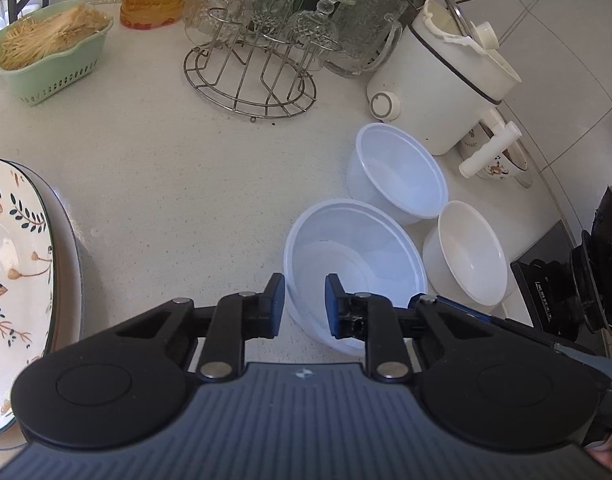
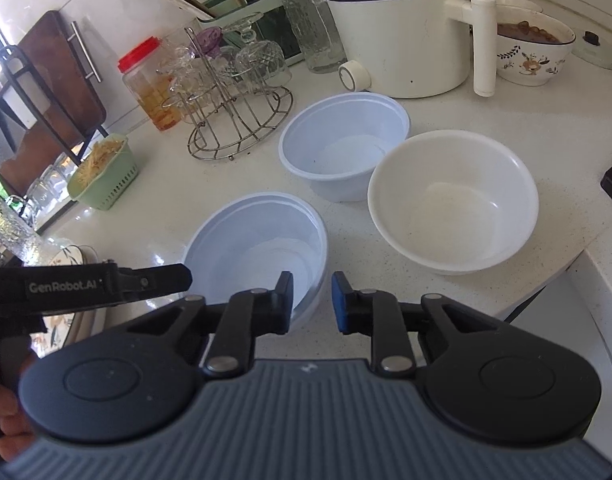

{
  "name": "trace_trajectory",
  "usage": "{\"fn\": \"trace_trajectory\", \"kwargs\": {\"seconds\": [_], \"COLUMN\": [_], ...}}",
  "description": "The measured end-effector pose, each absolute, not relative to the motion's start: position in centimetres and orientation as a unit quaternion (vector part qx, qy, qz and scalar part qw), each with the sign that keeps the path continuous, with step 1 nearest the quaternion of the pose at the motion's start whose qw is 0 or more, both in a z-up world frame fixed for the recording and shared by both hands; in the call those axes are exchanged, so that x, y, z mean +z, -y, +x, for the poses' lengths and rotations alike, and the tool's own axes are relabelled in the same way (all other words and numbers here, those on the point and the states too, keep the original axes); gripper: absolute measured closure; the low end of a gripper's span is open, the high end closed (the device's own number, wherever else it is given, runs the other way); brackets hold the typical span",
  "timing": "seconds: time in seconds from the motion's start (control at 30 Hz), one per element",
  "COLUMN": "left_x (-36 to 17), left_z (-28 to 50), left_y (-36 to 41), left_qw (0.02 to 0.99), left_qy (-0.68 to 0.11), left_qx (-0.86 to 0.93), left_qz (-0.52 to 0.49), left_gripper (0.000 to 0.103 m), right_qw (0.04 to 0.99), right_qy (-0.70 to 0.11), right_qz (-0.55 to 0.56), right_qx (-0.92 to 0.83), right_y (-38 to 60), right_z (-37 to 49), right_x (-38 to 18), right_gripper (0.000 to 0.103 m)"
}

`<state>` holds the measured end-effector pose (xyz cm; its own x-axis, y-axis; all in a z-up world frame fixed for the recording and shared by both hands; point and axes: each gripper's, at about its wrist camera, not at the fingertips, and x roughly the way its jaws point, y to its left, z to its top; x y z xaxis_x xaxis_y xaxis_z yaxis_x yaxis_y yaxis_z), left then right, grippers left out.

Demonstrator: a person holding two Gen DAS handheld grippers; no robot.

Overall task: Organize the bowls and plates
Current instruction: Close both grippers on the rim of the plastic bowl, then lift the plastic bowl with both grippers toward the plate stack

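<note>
While both grippers straddle the near translucent bowl, left gripper at its nine o'clock rim, right gripper at three, each pair of fingers stands narrowly apart, contact unclear; speckled white counter.

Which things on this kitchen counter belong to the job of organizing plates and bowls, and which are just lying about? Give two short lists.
Belong to the job:
near clear bowl
far clear bowl
white bowl
patterned plates

Just lying about:
glass rack
white cooker
green basket
jar with red lid
patterned bowl of food
</note>
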<state>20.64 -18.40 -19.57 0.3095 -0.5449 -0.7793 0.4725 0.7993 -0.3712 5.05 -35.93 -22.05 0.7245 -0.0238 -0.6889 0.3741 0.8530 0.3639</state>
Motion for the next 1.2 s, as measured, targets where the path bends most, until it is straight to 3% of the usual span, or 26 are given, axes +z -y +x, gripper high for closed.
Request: {"fn": "trace_trajectory", "kwargs": {"seconds": [0.27, 0.77, 1.2], "left_x": [-19.3, -16.7, -17.6], "left_z": [21.0, 21.0, 21.3], "left_y": [18.7, 14.4, 10.2], "left_qw": [0.805, 0.823, 0.829], "left_qy": [-0.489, -0.478, -0.494], "left_qx": [-0.334, -0.305, -0.254], "left_qz": [-0.015, -0.044, -0.064], "left_gripper": [0.089, 0.089, 0.089], "right_qw": [0.892, 0.902, 0.902], "right_qy": [-0.361, -0.357, -0.386], "right_qz": [0.247, 0.233, 0.192], "right_qx": [-0.115, -0.062, -0.001], "right_y": [36.0, 33.8, 29.1], "right_z": [5.3, 6.8, 9.1], "right_x": [-22.3, -20.1, -20.5], "right_gripper": [0.086, 0.086, 0.087]}}
